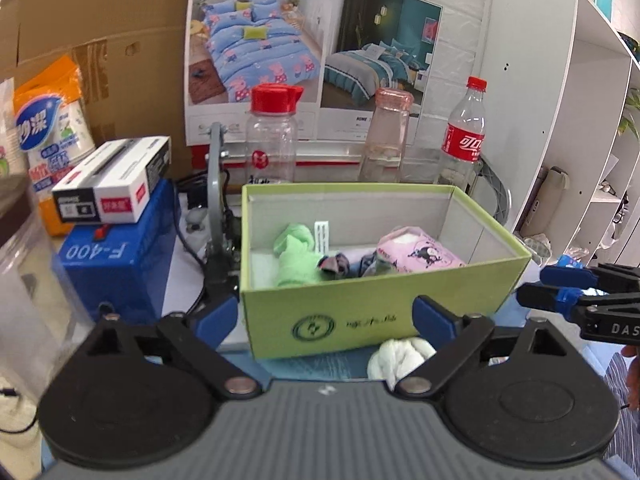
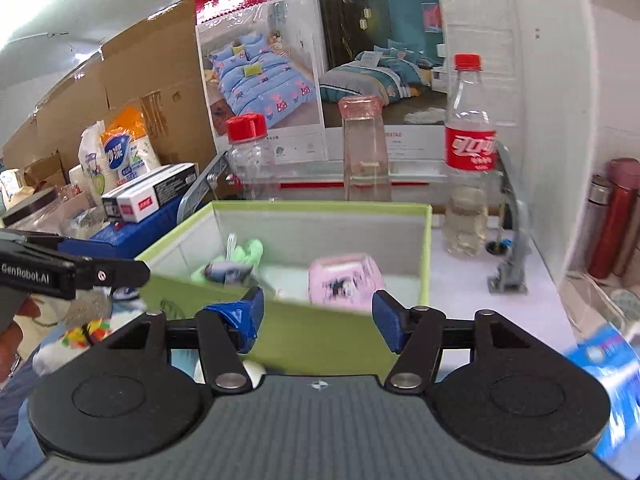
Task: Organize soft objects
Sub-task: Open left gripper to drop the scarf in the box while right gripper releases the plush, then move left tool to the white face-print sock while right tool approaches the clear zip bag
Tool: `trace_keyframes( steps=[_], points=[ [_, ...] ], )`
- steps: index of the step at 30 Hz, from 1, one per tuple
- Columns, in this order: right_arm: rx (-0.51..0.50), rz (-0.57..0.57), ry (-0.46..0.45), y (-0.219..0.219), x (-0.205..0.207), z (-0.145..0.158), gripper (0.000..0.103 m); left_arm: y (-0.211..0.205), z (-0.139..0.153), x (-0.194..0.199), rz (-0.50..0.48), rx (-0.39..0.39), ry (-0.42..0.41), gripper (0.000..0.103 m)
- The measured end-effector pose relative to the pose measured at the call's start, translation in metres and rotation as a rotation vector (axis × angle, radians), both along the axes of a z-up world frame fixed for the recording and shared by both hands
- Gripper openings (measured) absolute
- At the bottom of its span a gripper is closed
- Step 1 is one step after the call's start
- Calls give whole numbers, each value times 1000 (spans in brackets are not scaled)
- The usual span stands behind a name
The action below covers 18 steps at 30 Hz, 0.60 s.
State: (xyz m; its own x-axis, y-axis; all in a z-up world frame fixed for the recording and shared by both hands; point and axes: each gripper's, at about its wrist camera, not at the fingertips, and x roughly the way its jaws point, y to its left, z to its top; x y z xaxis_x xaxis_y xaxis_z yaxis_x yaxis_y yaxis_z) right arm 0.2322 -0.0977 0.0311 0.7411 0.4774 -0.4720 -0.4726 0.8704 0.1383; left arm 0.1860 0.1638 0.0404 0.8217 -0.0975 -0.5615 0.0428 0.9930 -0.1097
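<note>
Green cardboard box [image 1: 360, 308] sits open on the table [image 2: 472, 292], right in front of both tongs. Inside: green cloth [image 1: 298, 254] at the left, a dark grey cloth bundle [image 1: 340, 266] in the middle, pink tissue pack [image 1: 420, 250] at the right, leaning on the side wall.

White cloth roll [image 1: 400, 356] lies on the blue mat [image 1: 304, 366] outside the box, touching its front wall, just beside the right finger of the left tongs.

Left tongs [image 1: 326, 316]: jaws spread wide, nothing between the pads, box front behind the gap.

Right tongs [image 2: 316, 318]: jaws partly apart, empty, pointing over the near box rim at the tissue pack; that view is motion-blurred.

Behind the box: clear bottle with red lid [image 1: 272, 136], pink-capped glass bottle [image 1: 386, 132], cola bottle [image 1: 464, 136]. Blue machine [image 1: 116, 264] stands left of the box with a white carton [image 1: 114, 178] on top.
</note>
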Motion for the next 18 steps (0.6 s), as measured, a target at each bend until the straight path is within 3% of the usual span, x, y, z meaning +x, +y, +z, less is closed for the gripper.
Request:
trace_keyframes(
  steps=[11, 15, 18],
  points=[
    [22, -109, 86, -38, -124, -50, 48, 28, -36, -102, 156, -13, 78, 94],
    [76, -151, 126, -48, -144, -64, 48, 40, -41, -112, 203, 1, 91, 94],
    [93, -160, 139, -49, -146, -66, 48, 45, -41, -107, 239, 64, 84, 94]
  ],
)
